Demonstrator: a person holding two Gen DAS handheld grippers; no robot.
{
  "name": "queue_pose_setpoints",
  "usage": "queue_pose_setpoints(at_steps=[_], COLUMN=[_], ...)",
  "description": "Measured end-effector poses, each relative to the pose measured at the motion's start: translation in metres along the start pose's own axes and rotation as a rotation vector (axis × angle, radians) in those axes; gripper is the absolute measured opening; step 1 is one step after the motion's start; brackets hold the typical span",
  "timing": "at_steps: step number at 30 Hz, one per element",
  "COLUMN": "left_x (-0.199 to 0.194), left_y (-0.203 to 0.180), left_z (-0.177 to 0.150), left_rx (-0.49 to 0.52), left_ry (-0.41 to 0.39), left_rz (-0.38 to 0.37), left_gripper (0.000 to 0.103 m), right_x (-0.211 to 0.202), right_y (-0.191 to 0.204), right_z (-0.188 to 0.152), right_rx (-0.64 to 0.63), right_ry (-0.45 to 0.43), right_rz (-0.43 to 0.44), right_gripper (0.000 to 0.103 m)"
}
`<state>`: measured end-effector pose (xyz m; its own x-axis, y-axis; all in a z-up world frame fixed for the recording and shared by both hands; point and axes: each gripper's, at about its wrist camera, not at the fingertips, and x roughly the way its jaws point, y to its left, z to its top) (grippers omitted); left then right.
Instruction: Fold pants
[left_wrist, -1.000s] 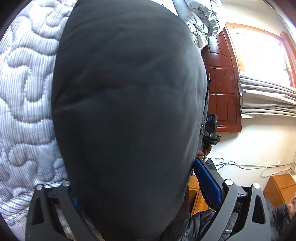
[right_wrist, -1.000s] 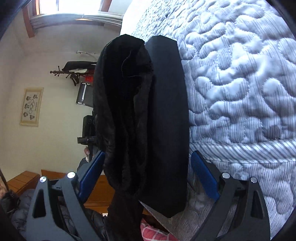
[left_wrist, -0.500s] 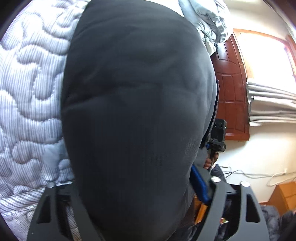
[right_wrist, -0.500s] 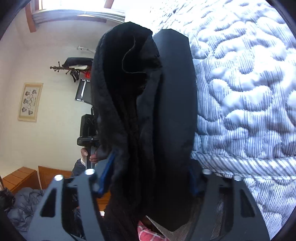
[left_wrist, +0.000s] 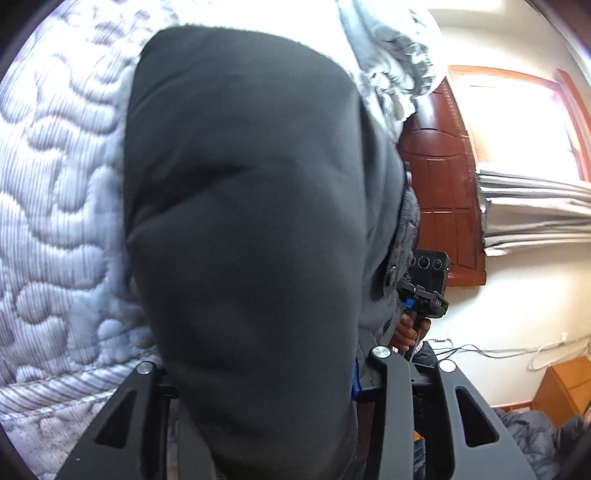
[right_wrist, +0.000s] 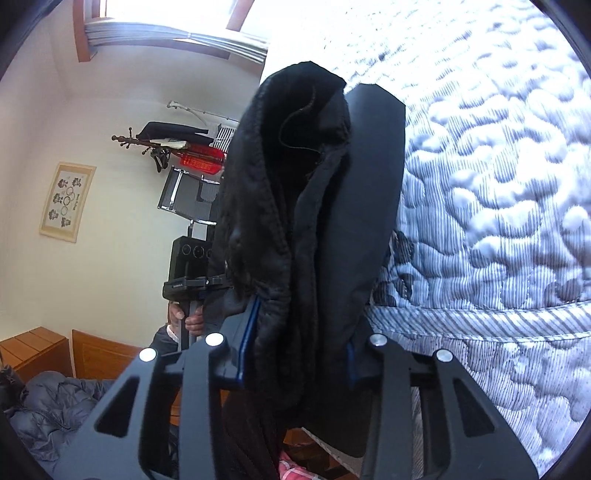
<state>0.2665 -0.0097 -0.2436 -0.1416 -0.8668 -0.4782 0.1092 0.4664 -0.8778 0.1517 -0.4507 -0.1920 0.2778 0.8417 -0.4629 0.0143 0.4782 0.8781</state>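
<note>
pants (left_wrist: 251, 229): long way runs away across the quilt (left_wrist: 55, 184) | left gripper (left_wrist: 266, 373): just squeezed onto pants | right gripper (right_wrist: 295, 347): just squeezed onto pants

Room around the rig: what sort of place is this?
Most likely a bedroom: a quilted bedspread under the dark pants, a curtained window, and a coat rack by the wall.

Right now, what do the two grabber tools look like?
Both grippers, left and right, are matte black plastic with long slots and round silver bolts. Their pads are blue. Seen across, each has a boxy black top with three round lenses.
</note>
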Motion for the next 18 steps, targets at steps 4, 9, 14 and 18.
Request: queue_pose_setpoints(at_steps=[4,9,14,18], left_x=[-0.002,-0.005,-0.018,-0.027], left_y=[-0.012,-0.029,-0.049,-0.060], left_z=[0.006,0.022,0.047,0.072], left_rx=[0.021,0.065,0.113,0.142], left_ry=[-0.036,-0.077,-0.126,-0.167], left_rz=[-0.037,-0.049,-0.060,-0.057], left_gripper=[0.038,0.038,0.038,0.038], right_x=[-0.007,-0.018,-0.023,-0.020], right_y=[0.017,0.038,0.051,0.061], right_z=[0.006,0.025,0.048,0.079], right_rx=[-0.023,-0.069,-0.120,-0.158], right_ry=[-0.019,-0.051,-0.082,-0.096], right_rz=[-0.013,-0.021,-0.018,-0.017], right_gripper=[0.036,0.036,0.036,0.036])
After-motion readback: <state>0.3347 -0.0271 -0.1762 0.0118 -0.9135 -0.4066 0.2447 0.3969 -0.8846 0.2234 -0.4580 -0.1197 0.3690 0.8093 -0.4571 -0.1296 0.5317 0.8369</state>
